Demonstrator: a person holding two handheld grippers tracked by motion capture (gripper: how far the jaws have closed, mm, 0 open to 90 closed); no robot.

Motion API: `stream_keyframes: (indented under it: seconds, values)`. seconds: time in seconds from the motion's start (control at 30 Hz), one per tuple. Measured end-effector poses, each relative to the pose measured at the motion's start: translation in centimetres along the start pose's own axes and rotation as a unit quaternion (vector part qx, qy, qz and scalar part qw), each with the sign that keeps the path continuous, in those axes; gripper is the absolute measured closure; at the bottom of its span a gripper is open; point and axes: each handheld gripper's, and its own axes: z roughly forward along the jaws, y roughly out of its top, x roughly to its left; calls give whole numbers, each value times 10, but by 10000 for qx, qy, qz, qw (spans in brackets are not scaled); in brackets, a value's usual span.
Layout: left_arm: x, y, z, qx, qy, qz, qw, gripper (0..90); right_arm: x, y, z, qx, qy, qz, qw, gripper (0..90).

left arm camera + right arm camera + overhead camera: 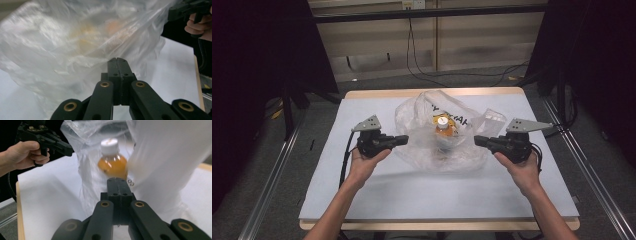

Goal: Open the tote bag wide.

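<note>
Centrally on the bench [377,200] stands one bottle [442,131] with a white cap and orange liquid, upright inside one clear plastic bag [422,145]. One hand comes from each side, level and pointing inward. The left gripper [404,140] has its jaws pressed together, tip touching the bag's left side. The right gripper [478,140] also has jaws pressed together, just beside the bag's right side; whether either pinches the film, I cannot tell. Cables [422,70] lie on the floor behind.
</note>
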Motion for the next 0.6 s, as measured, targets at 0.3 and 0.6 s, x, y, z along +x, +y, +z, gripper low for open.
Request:
stream_keyframes:
  seconds: [0.3,0.6]
  values:
    - [5,39,-4,-320,69,180,9993,900,-2,42,-9,-249,-76,-216,9994,900]
    - [6,74,5,-348,55,368,9987,900,-2,89,-20,-493,-123,-432,9978,900]
